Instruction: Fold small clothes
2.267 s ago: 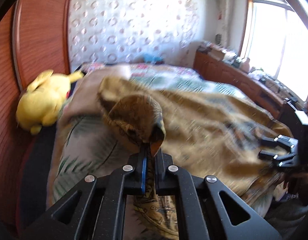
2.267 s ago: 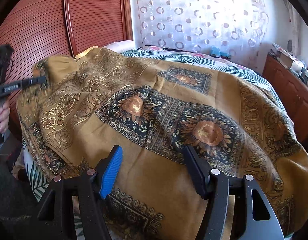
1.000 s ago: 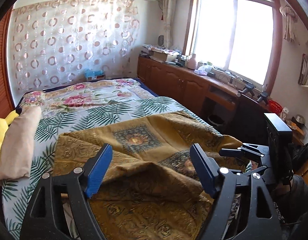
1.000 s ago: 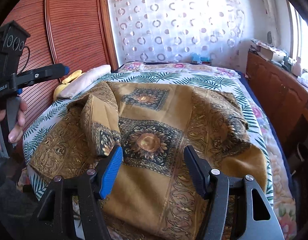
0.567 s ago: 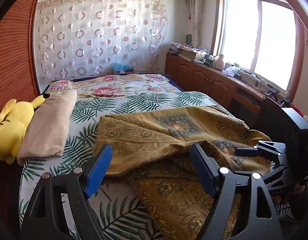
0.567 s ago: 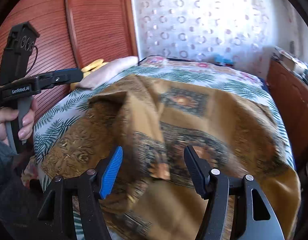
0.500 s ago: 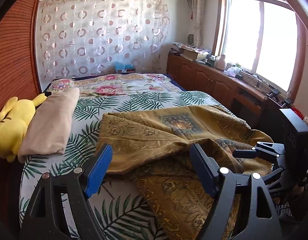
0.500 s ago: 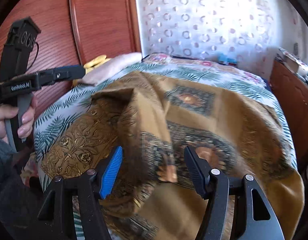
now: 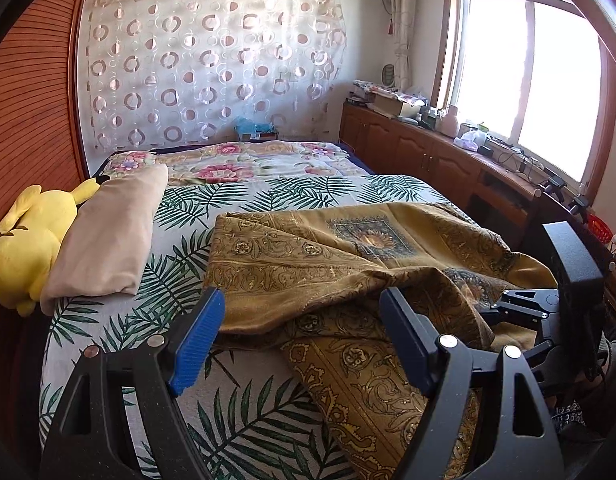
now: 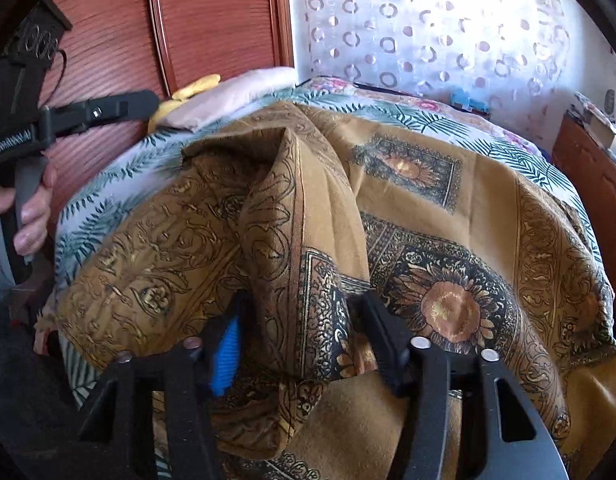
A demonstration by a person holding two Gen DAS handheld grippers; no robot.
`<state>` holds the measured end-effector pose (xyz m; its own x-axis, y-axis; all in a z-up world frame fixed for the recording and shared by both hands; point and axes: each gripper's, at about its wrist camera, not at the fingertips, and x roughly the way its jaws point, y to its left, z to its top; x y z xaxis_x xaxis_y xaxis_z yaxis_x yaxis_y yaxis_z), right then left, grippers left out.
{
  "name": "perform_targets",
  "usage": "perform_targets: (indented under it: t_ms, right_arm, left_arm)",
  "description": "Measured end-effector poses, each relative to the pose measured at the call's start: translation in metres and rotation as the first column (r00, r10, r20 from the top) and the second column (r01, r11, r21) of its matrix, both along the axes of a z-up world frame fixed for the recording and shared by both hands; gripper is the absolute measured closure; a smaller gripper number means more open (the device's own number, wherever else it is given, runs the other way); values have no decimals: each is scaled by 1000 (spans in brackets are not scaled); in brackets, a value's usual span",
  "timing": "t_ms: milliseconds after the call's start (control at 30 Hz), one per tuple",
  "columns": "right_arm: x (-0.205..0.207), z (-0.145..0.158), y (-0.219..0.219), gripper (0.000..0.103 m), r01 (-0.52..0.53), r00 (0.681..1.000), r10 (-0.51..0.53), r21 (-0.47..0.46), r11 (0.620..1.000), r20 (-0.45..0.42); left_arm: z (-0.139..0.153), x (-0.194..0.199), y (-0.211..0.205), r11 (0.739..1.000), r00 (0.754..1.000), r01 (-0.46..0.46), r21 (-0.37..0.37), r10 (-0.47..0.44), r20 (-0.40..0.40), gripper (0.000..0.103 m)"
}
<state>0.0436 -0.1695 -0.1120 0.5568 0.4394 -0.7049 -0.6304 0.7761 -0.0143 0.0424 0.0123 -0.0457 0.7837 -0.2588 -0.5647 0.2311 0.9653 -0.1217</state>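
A mustard-gold patterned cloth (image 9: 347, 264) with dark sunflower medallions lies rumpled on the bed, its left part folded over itself. My left gripper (image 9: 300, 340) is open and empty, held above the cloth's near left edge. My right gripper (image 10: 300, 328) is open, with a raised fold of the cloth (image 10: 292, 216) standing between its fingers; the jaws have not closed on it. The right gripper also shows in the left wrist view (image 9: 523, 312) at the right edge. The left gripper shows in the right wrist view (image 10: 120, 108) at the upper left, held in a hand.
The bed has a palm-leaf sheet (image 9: 236, 408). A beige pillow (image 9: 108, 232) and a yellow plush toy (image 9: 24, 240) lie at its left side by the wooden wardrobe (image 10: 212, 20). A low wooden cabinet (image 9: 427, 156) with clutter runs under the window at the right.
My left gripper let go of the cloth and opened, then drew back to the left. My right gripper moved forward and down, so the raised fold now sits between its fingers.
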Motion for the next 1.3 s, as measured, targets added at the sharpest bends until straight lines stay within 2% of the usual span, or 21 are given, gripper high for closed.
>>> perform_targets:
  t_ms: [33, 67, 133, 233, 467, 633, 800, 967, 1167, 1300]
  right_arm:
    - [1, 0, 1, 56, 0, 1000, 0, -4, 1000, 3]
    - [1, 0, 2, 70, -2, 1000, 3, -6, 1000, 9]
    - [-2, 2, 2, 86, -3, 1000, 4, -9, 1000, 24]
    - [-9, 5, 0, 93, 1, 999, -2, 24, 1000, 45]
    - [-26, 38, -30, 95, 48, 989, -66, 130, 990, 131]
    - [-42, 55, -67, 95, 123, 972, -152, 160, 979, 181]
    - [-56, 57, -101, 95, 211, 950, -239, 150, 966, 199]
    - [-73, 51, -127, 95, 296, 929, -314, 117, 948, 194]
    - [-78, 30, -127, 94, 328, 933, -336, 77, 941, 127]
    - [-77, 29, -125, 94, 333, 936, -338, 61, 941, 103]
  left_arm:
    - [0, 0, 0, 1000, 1000, -1, 0, 1, 1, 23]
    - [0, 0, 0, 1000, 1000, -1, -1, 1, 0, 23]
    - [0, 0, 1, 1000, 1000, -1, -3, 1, -2, 23]
    - [-2, 0, 1, 1000, 1000, -3, -4, 3, -2, 22]
    - [-1, -2, 5, 1000, 1000, -15, -13, 15, 17, 23]
    - [0, -3, 4, 1000, 1000, -5, -14, 6, 25, 22]
    - [-2, -2, -7, 1000, 999, 18, -17, -17, 27, 22]
    - [-4, -2, -22, 999, 998, 52, 0, -52, 24, 22]
    - [-7, 0, -39, 997, 997, 82, 10, -82, 9, 23]
    - [-8, 1, -46, 995, 995, 96, 20, -96, 3, 23]
